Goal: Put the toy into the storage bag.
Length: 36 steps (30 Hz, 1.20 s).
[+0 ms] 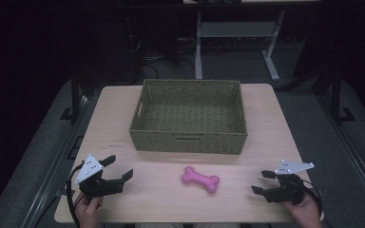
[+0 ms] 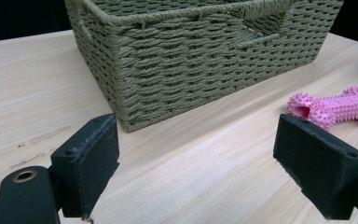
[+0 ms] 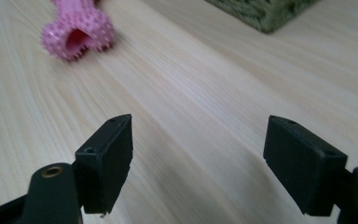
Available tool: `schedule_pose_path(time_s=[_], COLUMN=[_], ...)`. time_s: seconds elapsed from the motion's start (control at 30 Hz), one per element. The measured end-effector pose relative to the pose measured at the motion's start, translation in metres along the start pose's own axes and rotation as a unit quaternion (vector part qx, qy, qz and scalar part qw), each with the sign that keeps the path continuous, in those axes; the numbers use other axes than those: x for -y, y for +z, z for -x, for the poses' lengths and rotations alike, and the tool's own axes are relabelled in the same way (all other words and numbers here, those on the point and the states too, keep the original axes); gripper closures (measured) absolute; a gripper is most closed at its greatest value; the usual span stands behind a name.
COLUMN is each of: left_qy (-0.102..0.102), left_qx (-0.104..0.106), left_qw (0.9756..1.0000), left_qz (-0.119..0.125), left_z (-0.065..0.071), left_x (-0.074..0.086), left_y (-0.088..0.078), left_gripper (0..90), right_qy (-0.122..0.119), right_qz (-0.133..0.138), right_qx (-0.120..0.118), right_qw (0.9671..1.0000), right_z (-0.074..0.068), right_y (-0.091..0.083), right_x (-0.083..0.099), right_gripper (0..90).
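A pink spiked bone-shaped toy (image 1: 200, 179) lies on the wooden table (image 1: 114, 123), in front of an olive woven basket (image 1: 188, 142). My left gripper (image 1: 118, 167) rests at the table's front left, open, with nothing between its jaws. My right gripper (image 1: 262, 182) sits at the front right, also open and empty. In the left gripper view the toy (image 2: 335, 107) lies ahead to the right, past the gripper (image 2: 214, 168), and the basket (image 2: 196, 60) stands straight ahead. In the right gripper view the toy (image 3: 77, 32) lies at the upper left, apart from the gripper (image 3: 198, 163).
The basket looks empty inside. A corner of the basket (image 3: 265, 11) shows at the top of the right gripper view. Beyond the table stand a grey desk frame (image 1: 235, 38) and dark floor with cables. A hand (image 1: 88, 211) holds each gripper at the near edge.
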State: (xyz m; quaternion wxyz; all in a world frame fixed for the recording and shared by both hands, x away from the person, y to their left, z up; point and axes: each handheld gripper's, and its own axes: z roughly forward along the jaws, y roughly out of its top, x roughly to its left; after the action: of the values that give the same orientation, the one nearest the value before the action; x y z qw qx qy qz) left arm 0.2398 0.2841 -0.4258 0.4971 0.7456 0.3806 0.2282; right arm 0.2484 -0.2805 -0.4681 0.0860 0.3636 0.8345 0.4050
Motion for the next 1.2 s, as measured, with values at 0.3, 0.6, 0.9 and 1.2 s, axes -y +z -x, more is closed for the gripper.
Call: schedule_pose_path(time_s=[0.3,0.6,0.9,1.2], left_qy=[-0.001,0.002,-0.001,0.001], left_qx=[0.004,0.003,0.000,0.001], left_qw=[1.0000,1.0000,1.0000,1.0000], left_qz=[0.004,0.004,0.005,0.004], left_z=[0.001,0.001,0.000,0.000], left_x=[0.000,0.001,0.001,0.001], left_y=[-0.003,-0.003,-0.004,-0.004], left_gripper=[13.9,13.8,13.9,13.8], right_qy=[-0.018,-0.039,-0.074,-0.090], right_qz=[-0.013,-0.038,-0.065,-0.067], right_qx=[-0.006,-0.013,-0.029,-0.037], right_qw=[0.9997,0.9984,0.9948,0.9930], right_z=[-0.012,-0.020,-0.035,-0.044], right_y=[0.003,0.001,0.010,0.016], right_x=[-0.012,-0.029,-0.052,-0.065], right_gripper=[21.8,21.2,20.2,19.7])
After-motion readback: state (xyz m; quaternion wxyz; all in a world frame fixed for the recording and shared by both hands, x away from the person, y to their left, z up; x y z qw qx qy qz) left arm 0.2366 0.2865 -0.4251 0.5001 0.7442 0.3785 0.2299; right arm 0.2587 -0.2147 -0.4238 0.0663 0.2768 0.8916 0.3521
